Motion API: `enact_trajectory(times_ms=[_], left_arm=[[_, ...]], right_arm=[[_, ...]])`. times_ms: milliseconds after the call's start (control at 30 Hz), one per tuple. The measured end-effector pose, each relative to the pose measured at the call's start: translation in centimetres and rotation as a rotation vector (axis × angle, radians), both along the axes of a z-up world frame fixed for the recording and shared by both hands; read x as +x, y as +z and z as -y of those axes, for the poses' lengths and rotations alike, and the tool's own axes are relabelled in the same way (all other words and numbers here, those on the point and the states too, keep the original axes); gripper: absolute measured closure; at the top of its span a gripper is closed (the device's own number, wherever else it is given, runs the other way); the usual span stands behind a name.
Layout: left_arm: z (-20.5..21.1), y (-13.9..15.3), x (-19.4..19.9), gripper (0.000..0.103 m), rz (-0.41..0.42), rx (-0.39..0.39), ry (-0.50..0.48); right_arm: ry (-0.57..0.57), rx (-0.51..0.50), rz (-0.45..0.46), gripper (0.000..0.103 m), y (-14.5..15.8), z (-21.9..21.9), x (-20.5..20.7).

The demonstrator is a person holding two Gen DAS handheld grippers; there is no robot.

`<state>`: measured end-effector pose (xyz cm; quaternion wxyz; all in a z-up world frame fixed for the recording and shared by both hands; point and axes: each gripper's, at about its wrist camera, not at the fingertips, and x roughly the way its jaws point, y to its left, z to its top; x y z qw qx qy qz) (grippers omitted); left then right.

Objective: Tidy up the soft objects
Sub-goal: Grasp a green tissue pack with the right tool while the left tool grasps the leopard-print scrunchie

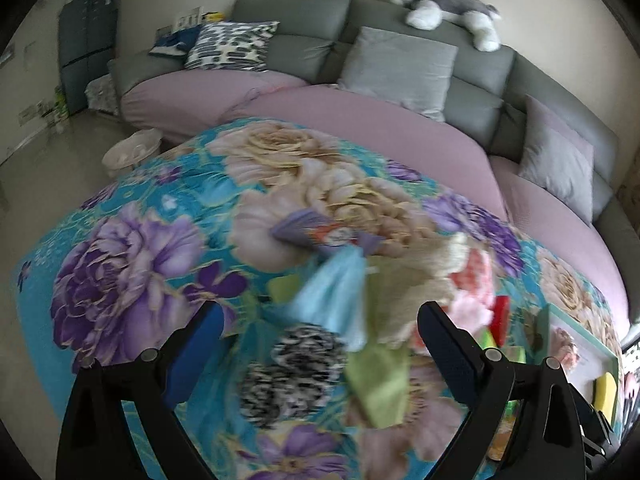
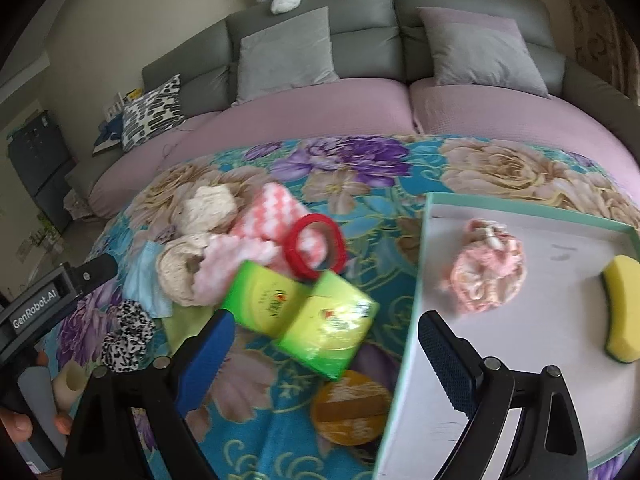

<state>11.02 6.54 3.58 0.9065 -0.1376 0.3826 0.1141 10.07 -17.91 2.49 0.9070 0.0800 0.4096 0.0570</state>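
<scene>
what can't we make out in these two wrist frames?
- Left wrist: motion blur smears the blue cloth and the purple packet's print.
- Left wrist: tray cut off by the right edge.
- Right wrist: orange round item's label is blurred; green packs' text unreadable.
- Right wrist: yellow sponge cut by the right edge.

The floral cloth [image 2: 352, 184] is turquoise with purple, beige and pink blooms. On it, the scrunchies [image 2: 128, 334] are black-and-white speckled, the tape ring [image 2: 316, 246] red at twelve o'clock from the lime-green packets [image 2: 304, 320]. The zigzag cloth [image 2: 276, 216] is pink and white. At three o'clock the tray [image 2: 528, 210] is white with a mint rim, holding a yellow sponge [image 2: 624, 304] edged green and a pale pink frill [image 2: 486, 268], possibly cream-flecked; blur hides it.
</scene>
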Motion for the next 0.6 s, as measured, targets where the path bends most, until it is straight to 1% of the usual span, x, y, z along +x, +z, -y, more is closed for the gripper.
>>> enact_trajectory(times_ms=[167, 433, 600], left_arm=[[-2.4, -0.6, -0.1, 0.005, -0.01, -0.03, 0.046], [-5.2, -1.7, -0.2, 0.005, -0.037, -0.072, 0.08], [-6.8, -2.4, -0.3, 0.005, -0.057, -0.114, 0.091]], right_arm=[[0.042, 0.0, -0.014, 0.009, -0.6, -2.3, 0.5], [0.116, -0.016, -0.044, 0.009, -1.6, -5.3, 0.9], [0.114, -0.025, -0.036, 0.01, -1.9, -5.9, 1.0]])
